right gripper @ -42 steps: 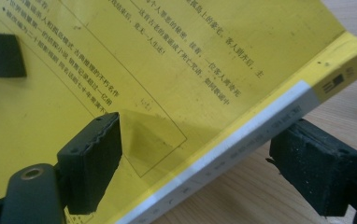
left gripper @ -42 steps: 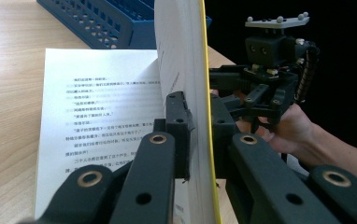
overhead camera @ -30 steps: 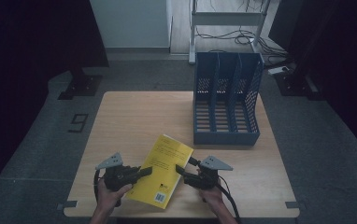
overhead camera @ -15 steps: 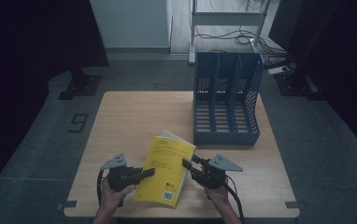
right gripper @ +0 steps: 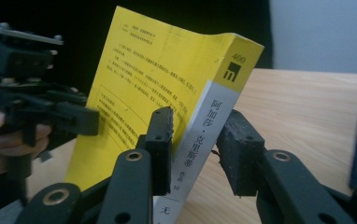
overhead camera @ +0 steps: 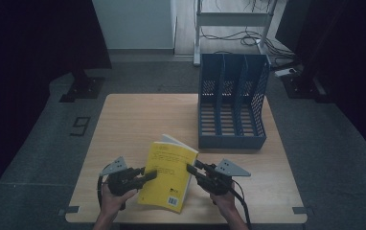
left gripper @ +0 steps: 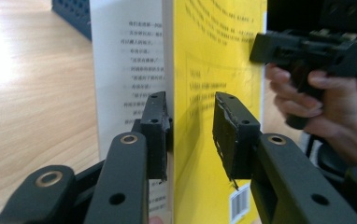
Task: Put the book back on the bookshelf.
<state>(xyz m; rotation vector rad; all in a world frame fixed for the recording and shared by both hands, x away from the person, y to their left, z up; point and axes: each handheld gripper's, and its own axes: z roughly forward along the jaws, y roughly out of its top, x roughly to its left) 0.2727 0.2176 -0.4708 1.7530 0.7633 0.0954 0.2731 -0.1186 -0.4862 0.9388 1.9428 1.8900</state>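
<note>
Currently the right gripper point(right gripper: 194, 140), jaws just closing, clamps the book point(overhead camera: 167, 176) at its spine. The left gripper point(left gripper: 191, 135), just opening, straddles the cover unpressed; the barcode is cut off in its view.

A light wooden table point(overhead camera: 138, 120) is seen at frame centre on grey speckled floor point(overhead camera: 42, 143); a pale wall panel point(overhead camera: 133, 24) is lit at top centre, a metal rack with cables point(overhead camera: 234, 21) at upper right, dark surroundings at both sides
</note>
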